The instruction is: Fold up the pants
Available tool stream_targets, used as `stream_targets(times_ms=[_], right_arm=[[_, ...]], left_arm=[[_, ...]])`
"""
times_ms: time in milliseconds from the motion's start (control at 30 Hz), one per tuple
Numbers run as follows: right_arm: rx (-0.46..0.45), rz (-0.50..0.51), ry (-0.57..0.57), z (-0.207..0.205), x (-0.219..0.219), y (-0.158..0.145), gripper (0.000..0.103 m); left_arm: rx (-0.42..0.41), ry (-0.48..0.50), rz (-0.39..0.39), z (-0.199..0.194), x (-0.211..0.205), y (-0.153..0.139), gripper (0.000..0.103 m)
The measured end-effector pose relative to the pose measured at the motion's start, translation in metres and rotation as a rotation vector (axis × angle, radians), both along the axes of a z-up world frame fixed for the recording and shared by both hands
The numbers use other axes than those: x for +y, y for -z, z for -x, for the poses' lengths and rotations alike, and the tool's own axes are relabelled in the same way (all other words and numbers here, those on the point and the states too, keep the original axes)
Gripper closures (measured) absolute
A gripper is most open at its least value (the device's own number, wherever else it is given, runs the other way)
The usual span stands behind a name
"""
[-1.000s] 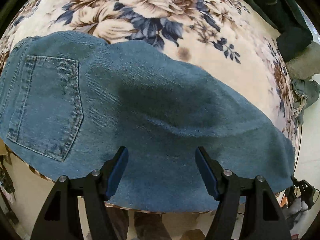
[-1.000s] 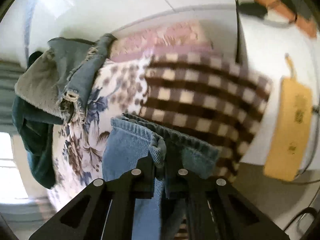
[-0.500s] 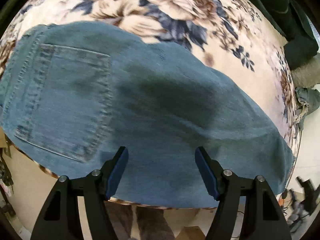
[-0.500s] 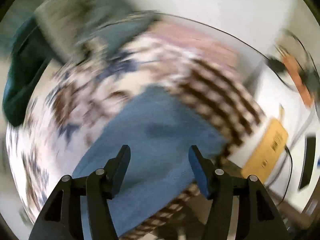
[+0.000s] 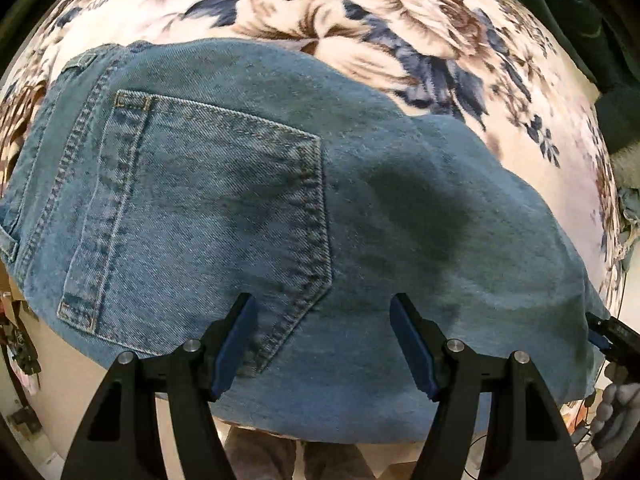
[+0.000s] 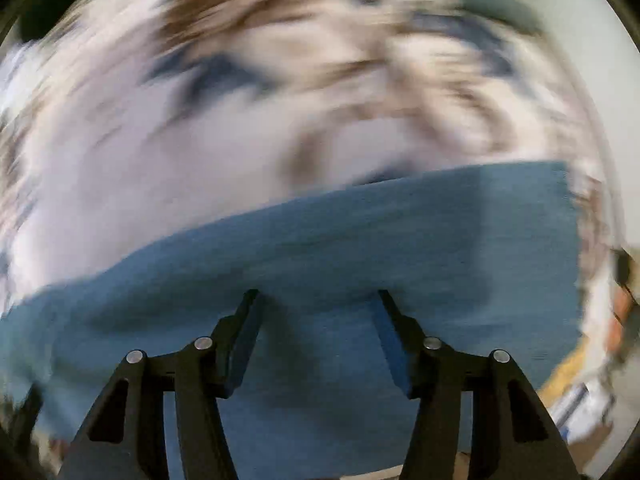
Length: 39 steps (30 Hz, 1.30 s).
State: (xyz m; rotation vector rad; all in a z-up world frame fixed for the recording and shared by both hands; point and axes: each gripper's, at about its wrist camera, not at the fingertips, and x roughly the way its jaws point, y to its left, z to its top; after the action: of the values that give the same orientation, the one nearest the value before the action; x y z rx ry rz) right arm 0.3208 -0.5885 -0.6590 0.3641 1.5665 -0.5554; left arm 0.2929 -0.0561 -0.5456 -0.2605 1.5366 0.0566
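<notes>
Blue jeans [image 5: 248, 208] lie folded flat on a floral blanket [image 5: 360, 32], back pocket [image 5: 208, 200] facing up. My left gripper [image 5: 322, 320] hangs open just above the denim, its left finger over the pocket's lower corner, nothing between the pads. In the blurred right wrist view, the jeans [image 6: 360, 248] stretch across the lower half. My right gripper [image 6: 316, 308] points down over them with its jaws apart and closing slightly; nothing is caught between them.
Dark green clothing [image 5: 600, 20] is piled at the blanket's far right corner. The table's near edge runs just under the jeans, with floor below [image 5: 60, 380]. A person's hand [image 5: 616, 412] shows at the lower right edge. A yellow object [image 6: 568, 372] lies off the table's right.
My right gripper let go of the jeans' hem, opened, rolled and swept over the denim. My left gripper slid along the jeans until the back pocket came near its fingers.
</notes>
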Motion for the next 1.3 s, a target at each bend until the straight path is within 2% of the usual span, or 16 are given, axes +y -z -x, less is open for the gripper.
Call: stream_targets(times_ms=[100, 167, 233, 267, 300, 367, 467, 567, 667, 767, 833, 900, 967, 1067, 1233, 1300], right_arm=[[0.020, 0.042, 0.052, 0.012, -0.019, -0.008, 0.044], [-0.007, 0.018, 0.007, 0.014, -0.005, -0.020, 0.044], [-0.042, -0.033, -0.134, 0.016, 0.035, -0.033, 0.044], [-0.018, -0.033, -0.246, 0.017, 0.064, -0.032, 0.045], [0.009, -0.028, -0.303, 0.023, 0.080, -0.028, 0.045], [0.102, -0.033, -0.362, 0.042, 0.104, -0.006, 0.045], [0.143, -0.079, -0.307, 0.075, 0.101, 0.009, 0.045], [0.144, -0.094, -0.269, 0.080, 0.092, -0.003, 0.045], [0.017, -0.104, -0.260, 0.051, 0.087, -0.035, 0.045], [-0.010, -0.113, -0.273, 0.021, 0.097, -0.031, 0.045], [0.054, -0.108, -0.291, 0.013, 0.104, -0.009, 0.045], [0.081, -0.085, -0.326, 0.022, 0.112, 0.001, 0.046], [0.082, -0.065, -0.354, 0.033, 0.118, 0.000, 0.052], [0.119, -0.094, -0.353, 0.054, 0.118, -0.001, 0.061], [0.172, -0.098, -0.362, 0.067, 0.111, -0.003, 0.062], [0.192, -0.092, -0.358, 0.062, 0.125, -0.004, 0.062]], left_arm=[[0.004, 0.015, 0.005, 0.001, 0.006, 0.006, 0.036], [0.006, 0.017, 0.015, -0.001, 0.006, 0.014, 0.029], [0.008, 0.030, 0.034, -0.003, 0.006, 0.020, 0.019], [0.010, 0.041, 0.035, -0.004, 0.004, 0.022, 0.014], [0.016, 0.057, 0.029, -0.005, 0.001, 0.025, 0.011], [0.022, 0.076, 0.012, -0.005, -0.002, 0.028, 0.008], [0.024, 0.091, 0.004, -0.004, -0.005, 0.029, 0.007], [0.017, 0.095, 0.021, -0.001, 0.002, 0.029, 0.007], [0.014, 0.111, 0.025, 0.004, 0.011, 0.024, 0.007], [0.012, 0.118, 0.014, 0.003, 0.006, 0.027, 0.006], [0.007, 0.113, 0.017, 0.003, 0.004, 0.032, 0.000], [0.003, 0.113, -0.014, 0.003, 0.001, 0.038, 0.000], [0.007, 0.113, -0.041, 0.005, -0.001, 0.044, 0.000], [0.002, 0.107, -0.066, 0.006, -0.002, 0.047, 0.000], [-0.013, 0.114, -0.102, 0.009, -0.014, 0.050, 0.000], [-0.005, 0.116, -0.096, 0.008, -0.016, 0.050, 0.000]])
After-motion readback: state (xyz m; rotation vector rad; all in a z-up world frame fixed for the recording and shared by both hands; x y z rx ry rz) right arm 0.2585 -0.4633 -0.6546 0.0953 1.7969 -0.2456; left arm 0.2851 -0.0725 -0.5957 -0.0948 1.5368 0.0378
